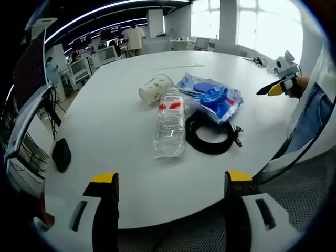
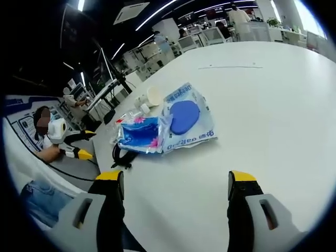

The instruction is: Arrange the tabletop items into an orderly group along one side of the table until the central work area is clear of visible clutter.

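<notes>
On the white round table [image 1: 105, 121] lie a tipped paper cup [image 1: 156, 88], a clear water bottle [image 1: 170, 125] on its side, blue plastic packets [image 1: 212, 98] and a coiled black cable [image 1: 210, 137], all close together. My left gripper [image 1: 171, 178] is open at the near table edge, short of the bottle. My right gripper [image 1: 270, 89] reaches in from the right. In the right gripper view my right gripper [image 2: 176, 177] stands open over bare table, short of the blue packets [image 2: 181, 121], cup [image 2: 152, 96], bottle [image 2: 131, 113] and cable [image 2: 119, 155]. My left gripper [image 2: 85, 144] appears open beyond them.
A small black object [image 1: 61, 155] lies near the table's left edge. Thin strips [image 1: 178, 66] lie at the far side. Desks with monitors [image 1: 79, 67] and a standing person [image 1: 134, 38] are beyond the table. The table [image 2: 273, 105] is bare to the right of the packets.
</notes>
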`<control>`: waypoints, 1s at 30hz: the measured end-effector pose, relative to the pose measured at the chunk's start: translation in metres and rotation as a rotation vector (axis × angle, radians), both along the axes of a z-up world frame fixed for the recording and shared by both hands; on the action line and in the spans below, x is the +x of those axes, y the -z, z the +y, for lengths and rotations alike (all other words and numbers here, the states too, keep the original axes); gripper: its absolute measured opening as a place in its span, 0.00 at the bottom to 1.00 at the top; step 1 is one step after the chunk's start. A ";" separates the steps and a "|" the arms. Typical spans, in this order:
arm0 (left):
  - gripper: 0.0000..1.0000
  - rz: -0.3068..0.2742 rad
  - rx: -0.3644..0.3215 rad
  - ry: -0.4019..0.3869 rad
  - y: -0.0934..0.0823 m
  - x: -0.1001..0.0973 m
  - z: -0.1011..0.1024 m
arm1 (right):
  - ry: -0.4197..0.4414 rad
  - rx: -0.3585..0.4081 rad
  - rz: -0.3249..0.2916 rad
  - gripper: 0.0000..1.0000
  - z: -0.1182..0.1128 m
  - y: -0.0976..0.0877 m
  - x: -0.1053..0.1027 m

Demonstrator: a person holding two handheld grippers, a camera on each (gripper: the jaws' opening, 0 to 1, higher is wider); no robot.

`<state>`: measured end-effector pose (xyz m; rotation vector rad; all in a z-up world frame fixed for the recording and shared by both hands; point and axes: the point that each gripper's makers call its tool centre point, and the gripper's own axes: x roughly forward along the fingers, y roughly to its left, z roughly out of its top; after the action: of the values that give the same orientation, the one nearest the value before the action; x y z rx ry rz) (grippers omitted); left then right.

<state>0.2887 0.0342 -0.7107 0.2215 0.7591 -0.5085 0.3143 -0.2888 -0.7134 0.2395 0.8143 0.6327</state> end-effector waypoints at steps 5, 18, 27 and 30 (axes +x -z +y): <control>0.85 -0.011 -0.004 -0.014 -0.002 0.001 0.001 | -0.031 -0.010 -0.006 0.80 0.001 0.000 0.000; 0.85 -0.023 -0.018 -0.026 -0.005 0.003 0.001 | -0.048 -0.012 -0.016 0.79 0.001 -0.003 0.004; 0.84 -0.026 -0.017 -0.016 -0.005 0.003 -0.001 | -0.019 -0.011 -0.029 0.79 -0.007 -0.006 0.007; 0.84 -0.025 -0.016 -0.016 -0.004 0.003 -0.001 | -0.021 -0.013 -0.029 0.79 -0.007 -0.006 0.007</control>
<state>0.2914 0.0328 -0.7063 0.2064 0.7313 -0.4955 0.3209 -0.2958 -0.7073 0.2092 0.7936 0.6489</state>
